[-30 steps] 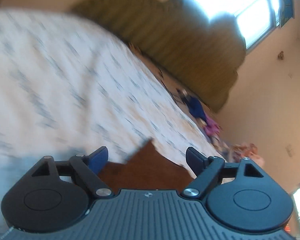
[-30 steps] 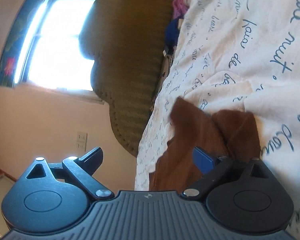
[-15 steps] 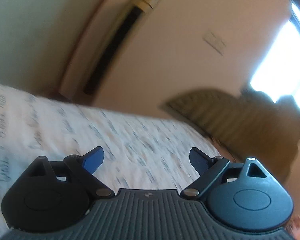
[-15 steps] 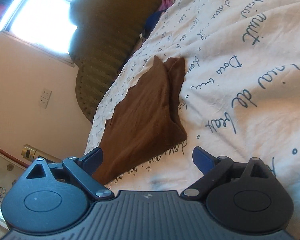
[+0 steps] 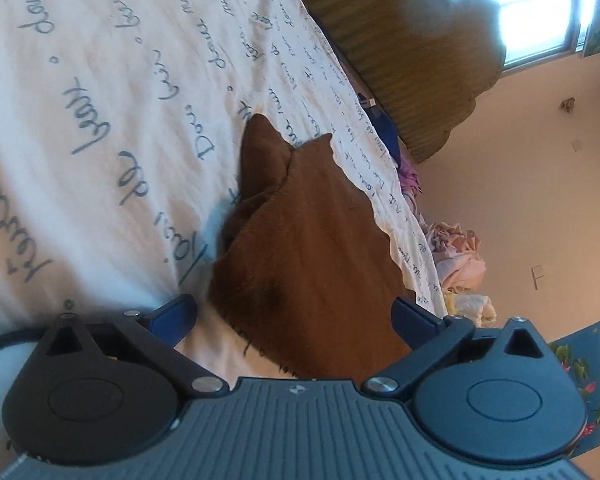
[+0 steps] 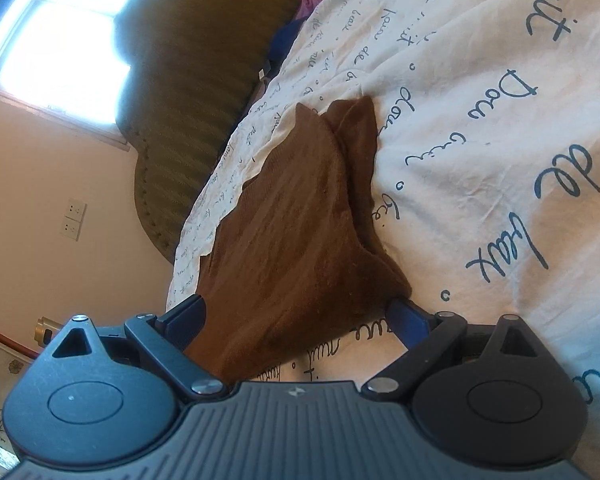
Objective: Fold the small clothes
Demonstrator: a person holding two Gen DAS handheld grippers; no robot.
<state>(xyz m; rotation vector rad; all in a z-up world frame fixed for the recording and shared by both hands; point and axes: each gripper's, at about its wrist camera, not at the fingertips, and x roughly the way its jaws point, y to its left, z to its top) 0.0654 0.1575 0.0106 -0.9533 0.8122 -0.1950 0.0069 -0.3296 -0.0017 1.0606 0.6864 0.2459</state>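
In the left wrist view, a brown garment (image 5: 316,264) is seen lying flat on the white bedsheet (image 5: 100,128), which is printed with blue handwriting, near the edge of the bed. The left gripper (image 5: 294,314) is held just above the near end of the garment. Its jaws stand wide apart and have just been opening; the cloth lies between them but is not pressed by the pads. An olive headboard (image 5: 412,52) and a bright window (image 5: 540,8) are seen behind.

In the right wrist view, the same garment (image 6: 300,232) is seen folded lengthwise on the bedsheet (image 6: 500,120). The right gripper (image 6: 296,318) is spread wide over its near end, nothing being clamped.
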